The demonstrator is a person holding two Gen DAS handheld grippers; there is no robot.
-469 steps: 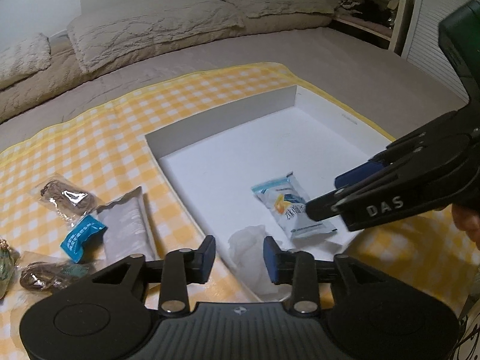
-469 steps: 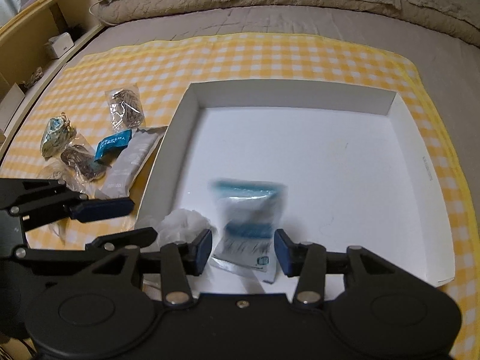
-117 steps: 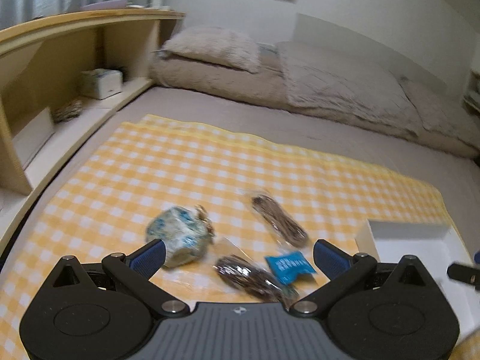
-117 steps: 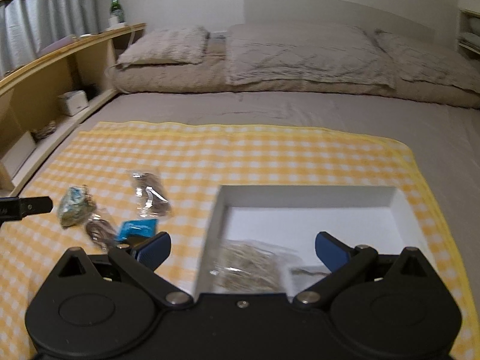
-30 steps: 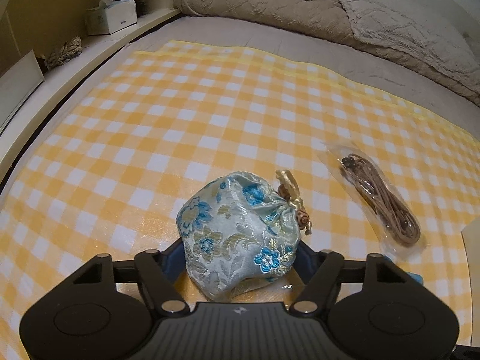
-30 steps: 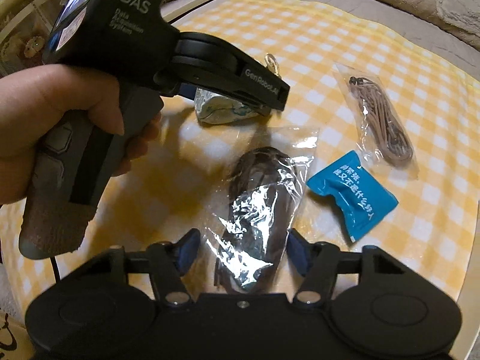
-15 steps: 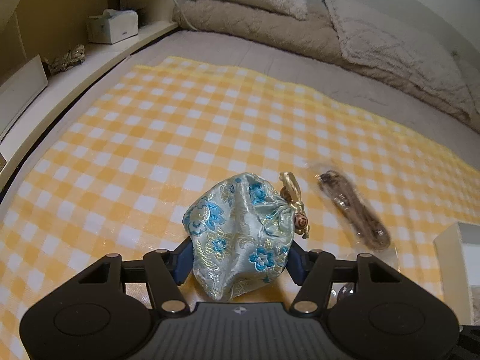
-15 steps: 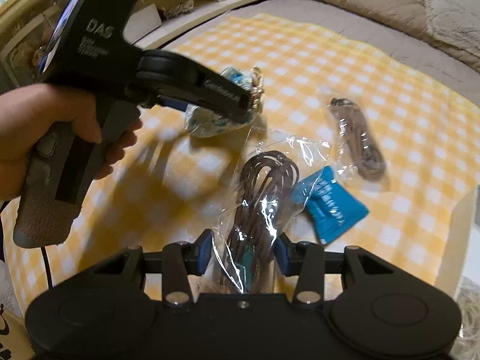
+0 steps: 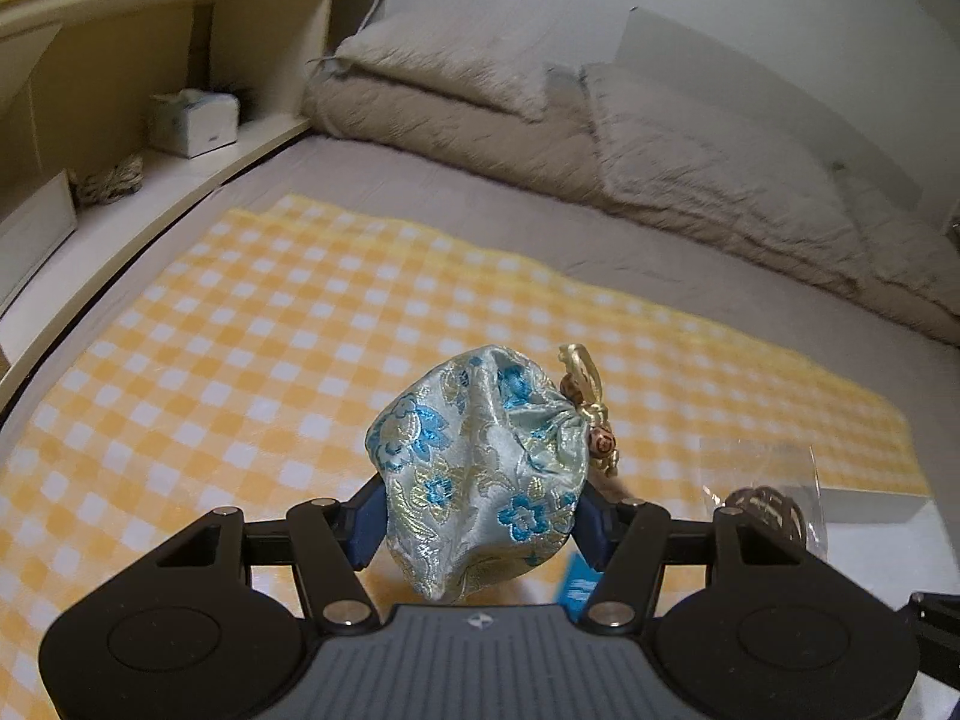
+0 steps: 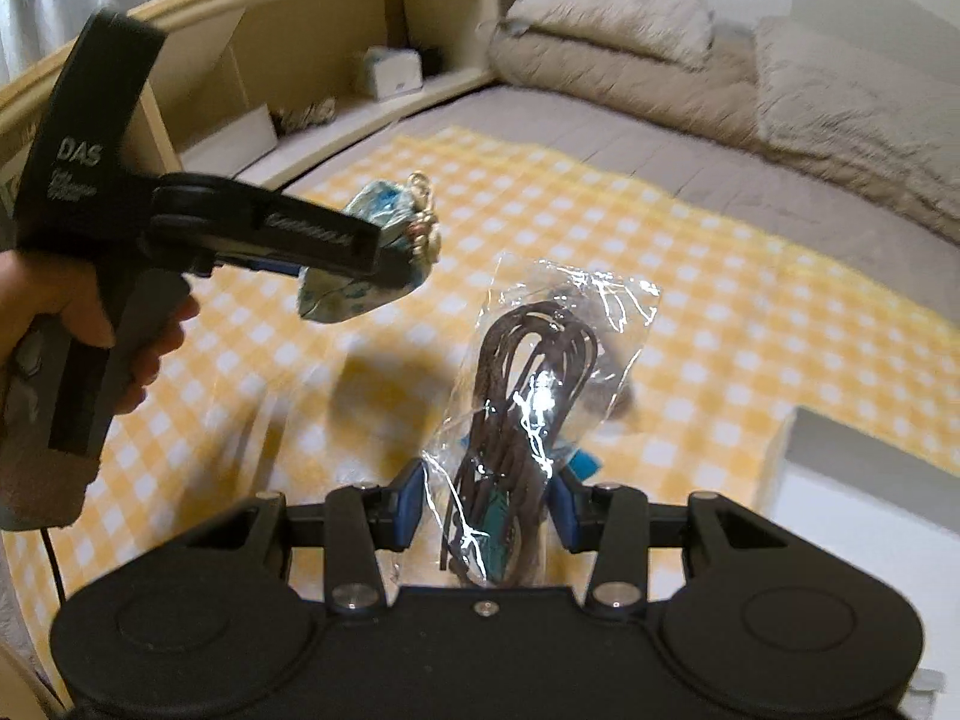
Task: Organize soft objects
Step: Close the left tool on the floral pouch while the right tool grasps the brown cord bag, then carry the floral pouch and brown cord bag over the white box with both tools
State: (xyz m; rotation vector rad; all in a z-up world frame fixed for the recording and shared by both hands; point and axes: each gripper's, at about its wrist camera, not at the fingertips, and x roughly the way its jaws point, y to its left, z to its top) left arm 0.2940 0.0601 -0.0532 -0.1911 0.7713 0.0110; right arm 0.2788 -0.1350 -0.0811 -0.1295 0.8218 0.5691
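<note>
Dim warm light, motion blur, strong fisheye bending at edges.

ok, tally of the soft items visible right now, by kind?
Brocade pouch: 1, held in the left gripper
Clear bag of brown cord: 1, held in the right gripper
Blue packet: 1, mostly hidden behind the cord bag
Total: 3
</note>
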